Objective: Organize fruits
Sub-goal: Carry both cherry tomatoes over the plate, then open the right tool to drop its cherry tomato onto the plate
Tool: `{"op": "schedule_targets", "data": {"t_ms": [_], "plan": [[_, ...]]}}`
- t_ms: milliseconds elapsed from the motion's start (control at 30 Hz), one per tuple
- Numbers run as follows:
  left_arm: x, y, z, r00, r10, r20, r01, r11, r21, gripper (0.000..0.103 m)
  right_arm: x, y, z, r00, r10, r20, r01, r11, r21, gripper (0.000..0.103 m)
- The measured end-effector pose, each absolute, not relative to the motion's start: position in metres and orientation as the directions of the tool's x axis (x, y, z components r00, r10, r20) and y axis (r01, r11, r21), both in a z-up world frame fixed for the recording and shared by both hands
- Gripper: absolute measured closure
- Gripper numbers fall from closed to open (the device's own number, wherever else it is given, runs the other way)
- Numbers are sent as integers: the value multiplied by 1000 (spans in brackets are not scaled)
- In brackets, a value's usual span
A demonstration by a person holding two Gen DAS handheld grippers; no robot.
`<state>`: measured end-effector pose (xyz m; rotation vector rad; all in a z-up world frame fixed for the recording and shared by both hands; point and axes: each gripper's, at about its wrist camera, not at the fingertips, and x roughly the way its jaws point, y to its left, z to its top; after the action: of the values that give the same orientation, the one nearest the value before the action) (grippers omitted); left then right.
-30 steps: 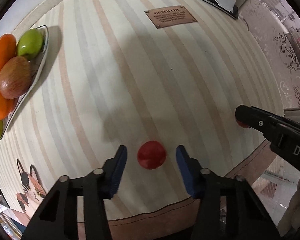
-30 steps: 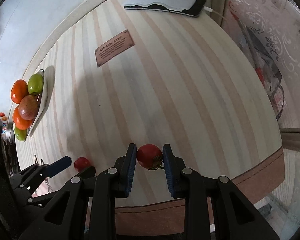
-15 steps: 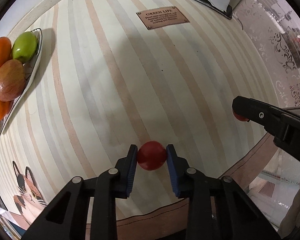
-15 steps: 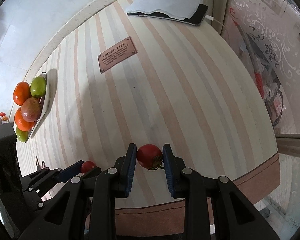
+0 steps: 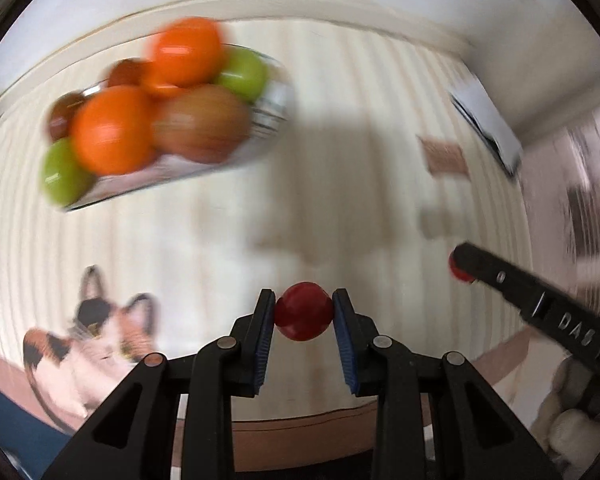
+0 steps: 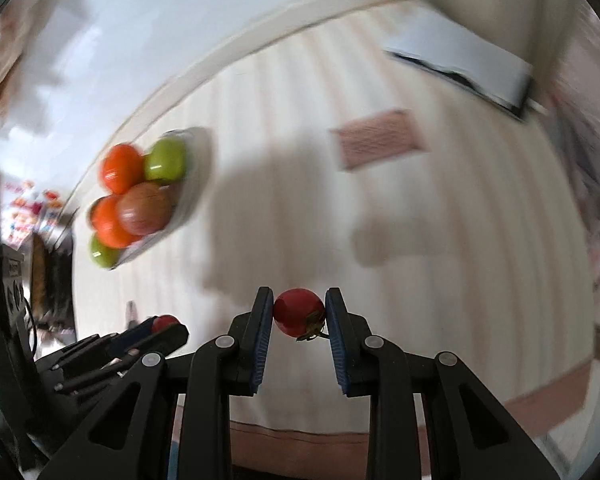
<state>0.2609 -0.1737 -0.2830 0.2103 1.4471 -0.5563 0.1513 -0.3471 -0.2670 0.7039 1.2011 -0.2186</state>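
Left tool (image 5: 304,312) clamps a small red tomato (image 5: 303,311) across its middle; right tool (image 6: 299,312) likewise holds a stemmed tomato (image 6: 298,311). Both are clear of the desk (image 6: 440,216). Judged light, smooth, easily bruised: minimal squeeze advised.

The counter (image 6: 440,240) is covered by a cloth with pale vertical stripes and a brown border (image 6: 300,440); a cat figure (image 5: 96,340) is printed near its front left corner. A brown rectangular label (image 6: 380,138) is fixed to the cloth, and a white sheet on a dark flat item (image 6: 464,60) is seen at the far right. A plain white wall (image 6: 148,24) is seen behind, and soft shadows are cast on the cloth.
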Motion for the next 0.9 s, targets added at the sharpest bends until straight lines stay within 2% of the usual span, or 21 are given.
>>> {"op": "schedule_targets", "data": {"t_ms": [100,333,767,900], "plan": [[291,-141,-275,56,-247,-967,381,901,-208,76,189,-329,-269,387,300,-872,464,754,465,74],[351,-106,-286,109,-222,-969,253,949,-189,76,274,-317,-287,400,418,-816,449,687,572,74],[394,-89,-319,45,-206,-978,178,965,-195,76,347,-310,-314,317,420,-850,465,712,526,73],[395,-94,-323,53,-198,-979,187,965,-185,74,349,-312,-316,304,418,-856,472,714,517,63]]}}
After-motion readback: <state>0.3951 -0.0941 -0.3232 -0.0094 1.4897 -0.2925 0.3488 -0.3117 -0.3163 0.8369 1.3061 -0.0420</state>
